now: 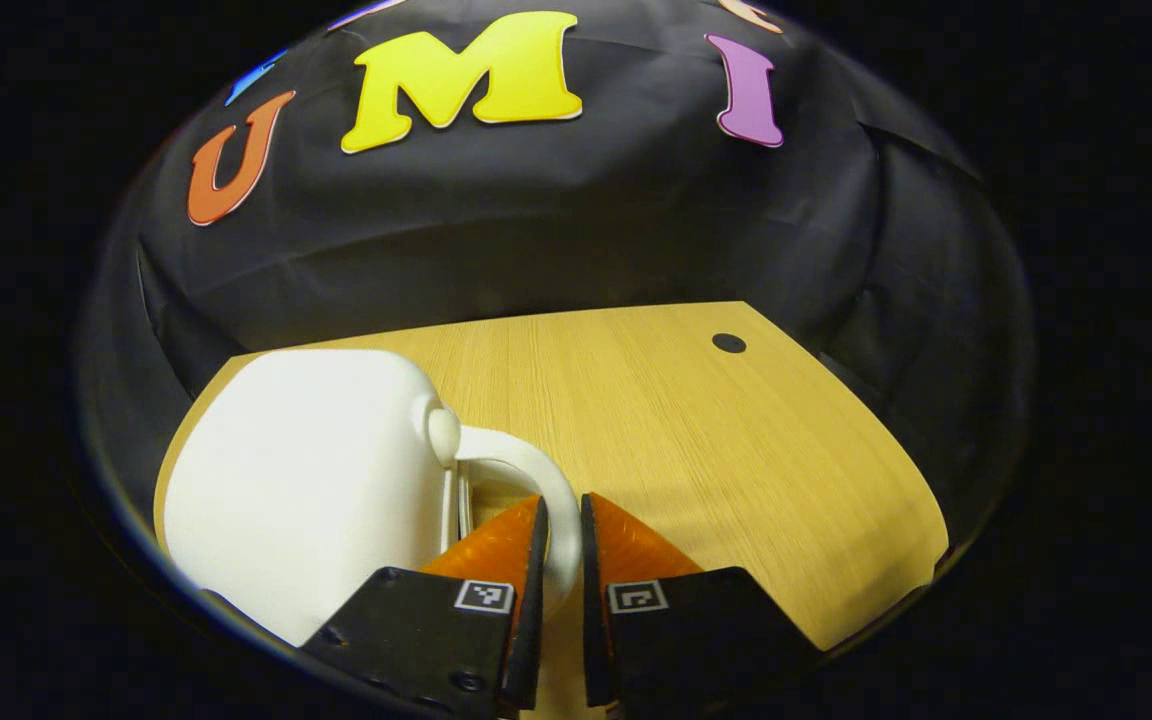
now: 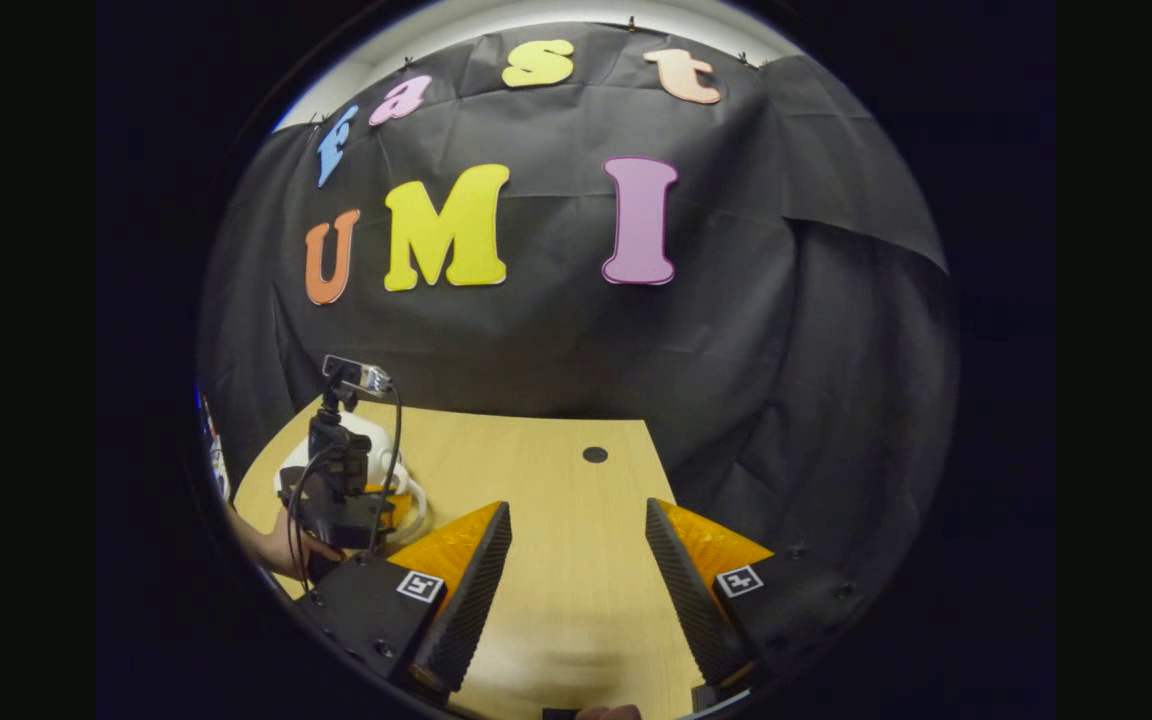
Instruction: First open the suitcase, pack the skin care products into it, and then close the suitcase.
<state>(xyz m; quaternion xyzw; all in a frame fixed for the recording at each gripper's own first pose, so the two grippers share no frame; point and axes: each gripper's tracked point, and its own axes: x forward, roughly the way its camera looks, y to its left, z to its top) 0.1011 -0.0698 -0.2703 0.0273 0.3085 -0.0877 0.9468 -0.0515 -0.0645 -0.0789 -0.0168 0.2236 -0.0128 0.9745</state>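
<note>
- Suitcase [image 1: 306, 480]: a small white hard-shell case lying closed on the wooden counter [image 1: 696, 440], at about eight o'clock in the left gripper view, close to the lens.
- Its curved white handle [image 1: 536, 480] arches out from the case's right side toward six o'clock in that view.
- Left tongs [image 1: 563, 520]: the two fingers stand close together with the handle running between them; both press against its loop, so they are clamped on the handle.
- In the right gripper view the same case [image 2: 376, 440] sits at about eight o'clock on the counter [image 2: 556, 560], mostly hidden behind the other gripper [image 2: 341, 495], a dark device with a small camera on top and cables trailing down.
- A hand [image 2: 281, 548] grips that device from below, at the left edge of the right gripper view.
- Right tongs [image 2: 578, 515]: fingers spread wide apart, nothing between them, poised above bare counter at six o'clock of their own view, well apart from the suitcase.
- A small dark round hole [image 2: 595, 454] lies in the counter near its far edge, at about twelve o'clock from the right tongs; the same mark [image 1: 729, 343] shows at about one o'clock in the left gripper view.
- Black cloth wall [image 2: 556, 350] hangs behind the counter.
</note>
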